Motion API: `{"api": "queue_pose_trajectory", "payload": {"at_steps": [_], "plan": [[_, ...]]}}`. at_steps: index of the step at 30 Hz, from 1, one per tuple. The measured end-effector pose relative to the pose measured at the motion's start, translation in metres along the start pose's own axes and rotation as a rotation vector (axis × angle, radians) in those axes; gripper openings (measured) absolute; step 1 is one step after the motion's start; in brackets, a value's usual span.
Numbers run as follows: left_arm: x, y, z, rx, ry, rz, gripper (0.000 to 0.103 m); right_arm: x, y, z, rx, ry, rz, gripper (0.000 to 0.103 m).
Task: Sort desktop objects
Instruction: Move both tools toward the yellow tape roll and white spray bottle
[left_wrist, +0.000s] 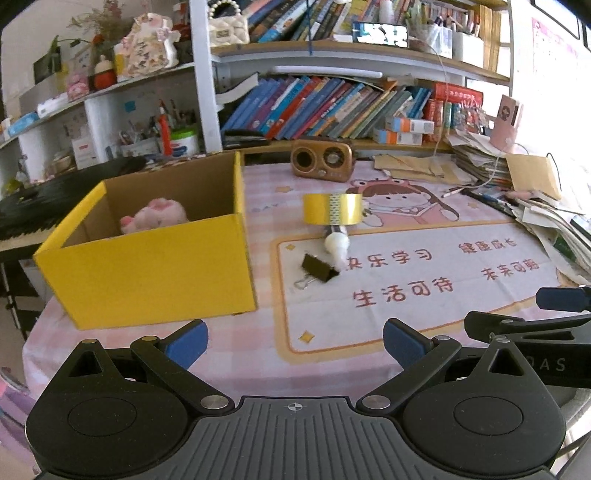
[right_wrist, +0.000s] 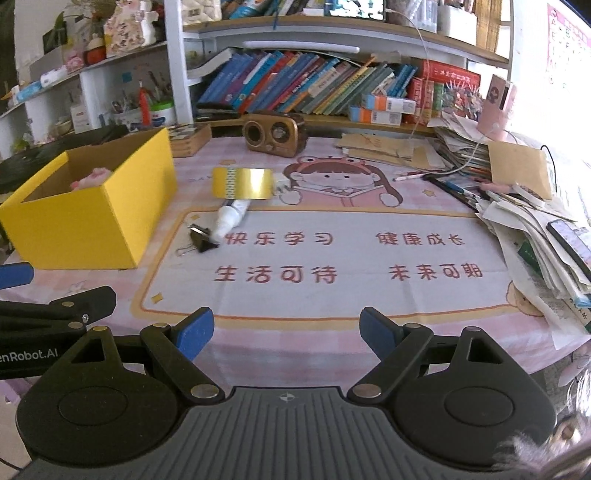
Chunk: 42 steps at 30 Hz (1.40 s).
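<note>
Fingers (right_wrist: 194, 334) spread, empty — binder clip (right_wrist: 201, 238) well ahead, left.

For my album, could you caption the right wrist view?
Open right gripper faces tape roll, binder clip and yellow box.

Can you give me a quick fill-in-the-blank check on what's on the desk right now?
1. The pink plush toy lies inside the ____ box.
2. The gold tape roll stands on its ____.
3. The black binder clip lies right beside the tip of the ____ tube.
4. Both the left gripper and the right gripper are ____ and hold nothing.

Missing words: yellow; edge; white; open
</note>
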<state>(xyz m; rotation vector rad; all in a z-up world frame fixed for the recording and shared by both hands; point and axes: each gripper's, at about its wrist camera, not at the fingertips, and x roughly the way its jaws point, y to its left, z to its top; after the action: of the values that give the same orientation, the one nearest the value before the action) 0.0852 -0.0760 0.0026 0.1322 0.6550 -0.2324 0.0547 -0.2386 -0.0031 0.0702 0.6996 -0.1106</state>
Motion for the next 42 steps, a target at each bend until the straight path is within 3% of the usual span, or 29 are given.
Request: {"api": "queue_pose_trajectory", "payload": {"at_steps": [16, 42], "plan": [[0.05, -0.038, 0.027, -0.042, 0.046, 0.017, 0.102, 0.05, -0.049, 0.031, -0.03, 0.057, 0.018, 0.085], [0.108, -0.069, 0.063, -0.067, 0.079, 0.107, 0.101, 0.138, -0.093, 0.097, -0.085, 0.071, 0.195, 0.086]]}}
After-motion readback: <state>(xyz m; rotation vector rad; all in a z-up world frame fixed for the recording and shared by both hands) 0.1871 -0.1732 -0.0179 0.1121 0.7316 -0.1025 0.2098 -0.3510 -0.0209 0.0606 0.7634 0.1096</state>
